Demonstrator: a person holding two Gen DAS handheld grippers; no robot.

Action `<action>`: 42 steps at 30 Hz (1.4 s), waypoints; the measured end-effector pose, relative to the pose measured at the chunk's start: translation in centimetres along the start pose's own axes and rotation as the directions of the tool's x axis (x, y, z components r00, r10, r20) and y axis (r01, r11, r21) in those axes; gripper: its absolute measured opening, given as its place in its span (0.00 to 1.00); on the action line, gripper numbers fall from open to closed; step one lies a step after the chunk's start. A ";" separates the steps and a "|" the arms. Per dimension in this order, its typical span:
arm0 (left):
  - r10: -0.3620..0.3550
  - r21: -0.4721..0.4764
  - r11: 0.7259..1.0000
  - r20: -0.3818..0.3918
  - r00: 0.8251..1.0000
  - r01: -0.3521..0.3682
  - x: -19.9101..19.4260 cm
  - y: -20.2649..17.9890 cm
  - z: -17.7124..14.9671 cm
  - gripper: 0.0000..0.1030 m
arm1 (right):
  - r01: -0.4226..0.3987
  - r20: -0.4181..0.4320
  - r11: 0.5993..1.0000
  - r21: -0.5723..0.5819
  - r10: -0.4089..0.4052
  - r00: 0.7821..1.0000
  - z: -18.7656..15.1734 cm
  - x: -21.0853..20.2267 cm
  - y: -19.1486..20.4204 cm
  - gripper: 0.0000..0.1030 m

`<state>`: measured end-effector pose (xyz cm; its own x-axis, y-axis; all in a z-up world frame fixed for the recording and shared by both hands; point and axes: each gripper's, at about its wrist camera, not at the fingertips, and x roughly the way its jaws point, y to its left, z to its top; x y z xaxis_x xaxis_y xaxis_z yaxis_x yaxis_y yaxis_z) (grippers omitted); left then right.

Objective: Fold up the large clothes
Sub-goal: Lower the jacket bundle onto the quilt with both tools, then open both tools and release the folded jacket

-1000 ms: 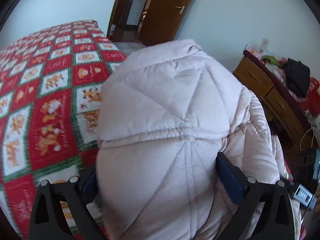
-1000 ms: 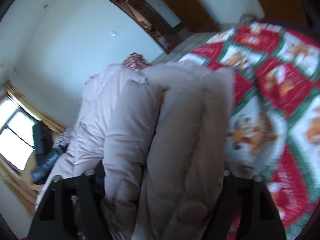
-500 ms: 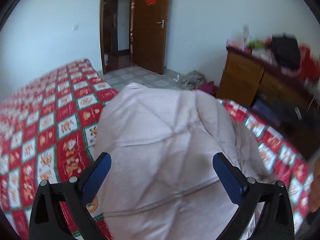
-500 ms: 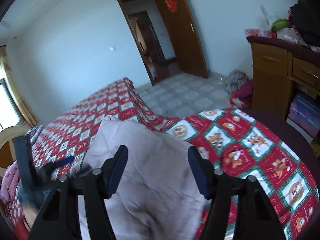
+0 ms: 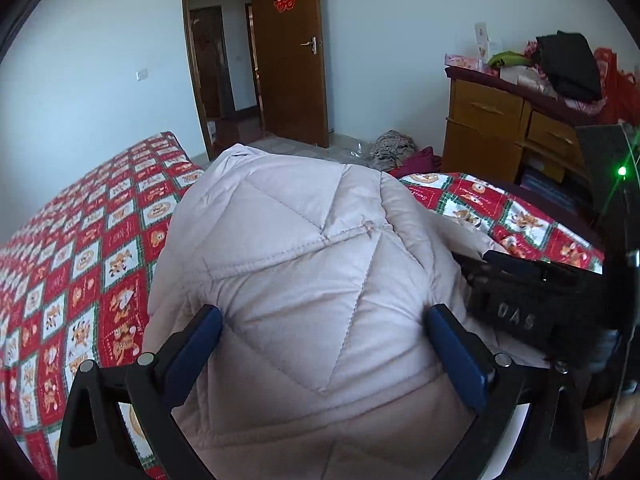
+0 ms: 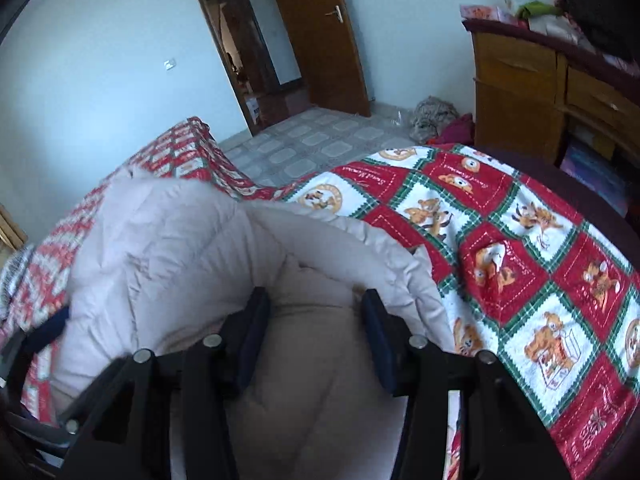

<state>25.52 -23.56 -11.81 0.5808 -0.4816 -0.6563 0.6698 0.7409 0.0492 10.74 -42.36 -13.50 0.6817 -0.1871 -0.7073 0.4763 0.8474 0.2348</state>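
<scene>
Left wrist view: pale pink quilted jacket is seen bunched directly ahead of the left claw, filling the gap between both blue pads. Jaws are set wide. Fabric bulges against the pads on both sides, but whether it is actually pinched cannot be told. Red patchwork bedspread is spread under the jacket, out to the claw's left and beyond its right. Right claw body is seen just to the right of the left one, at the jacket's edge. Beyond the jacket: open brown door straight ahead, wooden dresser ahead and to the right, heap of clothes on the floor between them.

Right wrist view: right claw is at about half width, jaws having just been closing. A fold of the jacket lies between the pads; the pads look to be at the fabric's sides, firm contact is not confirmed. The jacket's bulk is piled ahead and to this claw's left, its rolled edge curving across just ahead of the fingertips. Bedspread is exposed to the right.
</scene>
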 end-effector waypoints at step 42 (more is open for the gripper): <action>0.139 -0.061 0.988 -0.062 0.988 -0.143 -12.0 -0.1 -9.5 0.99 | 0.144 0.102 0.984 -0.107 -0.133 0.986 -11.1 -13.6 -0.4 0.87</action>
<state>14.05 -13.37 -11.10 0.6383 -0.3439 -0.6886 0.5507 0.8292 0.0963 -4.87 -34.68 -11.36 0.6656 -0.3478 -0.6603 0.5070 0.8600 0.0581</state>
